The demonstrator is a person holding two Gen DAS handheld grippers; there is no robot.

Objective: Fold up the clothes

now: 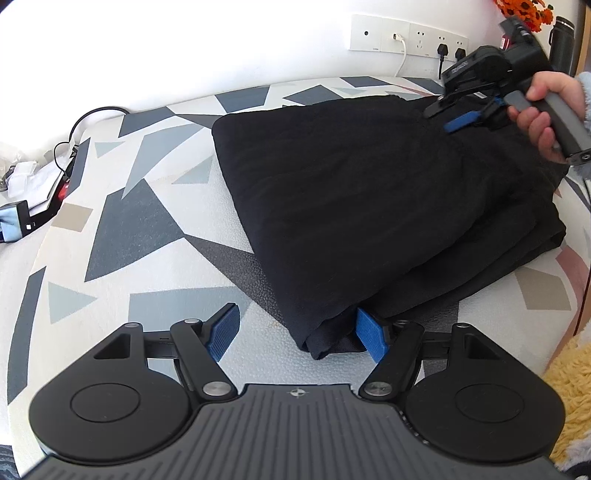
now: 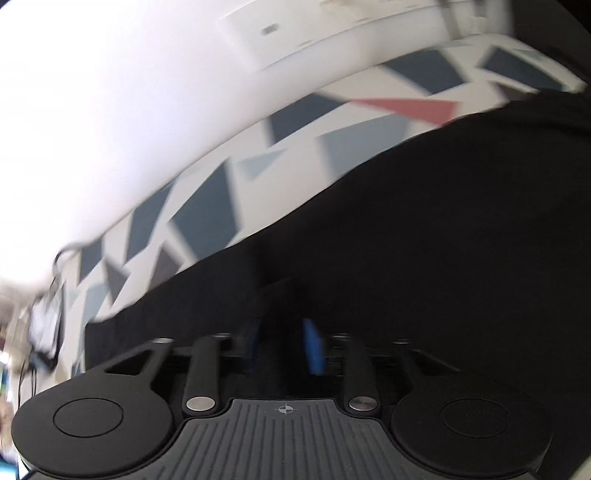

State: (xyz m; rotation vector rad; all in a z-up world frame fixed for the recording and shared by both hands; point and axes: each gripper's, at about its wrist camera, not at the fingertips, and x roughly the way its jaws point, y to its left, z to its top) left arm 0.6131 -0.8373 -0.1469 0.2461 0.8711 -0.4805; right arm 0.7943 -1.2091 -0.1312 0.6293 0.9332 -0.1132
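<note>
Work surface (image 1: 155,236): flat, covered in a white sheet printed with grey, navy, tan and pink triangles. Rear boundary: white wall (image 1: 184,48), brightly lit and overexposed at left. Wall-mounted outlet strip (image 1: 408,38) holds one white and two black plugs. Orange flowers (image 1: 524,11) and a dark flask (image 1: 561,40) occupy the far corner.

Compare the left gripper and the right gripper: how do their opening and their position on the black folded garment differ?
The left gripper is wide open, while the right gripper shows a much narrower gap. The left gripper sits at the near corner of the black folded garment, one blue pad against the cloth and the other over the patterned cover; the right gripper is at the garment's far edge. Both have blue pads and black bodies.
</note>
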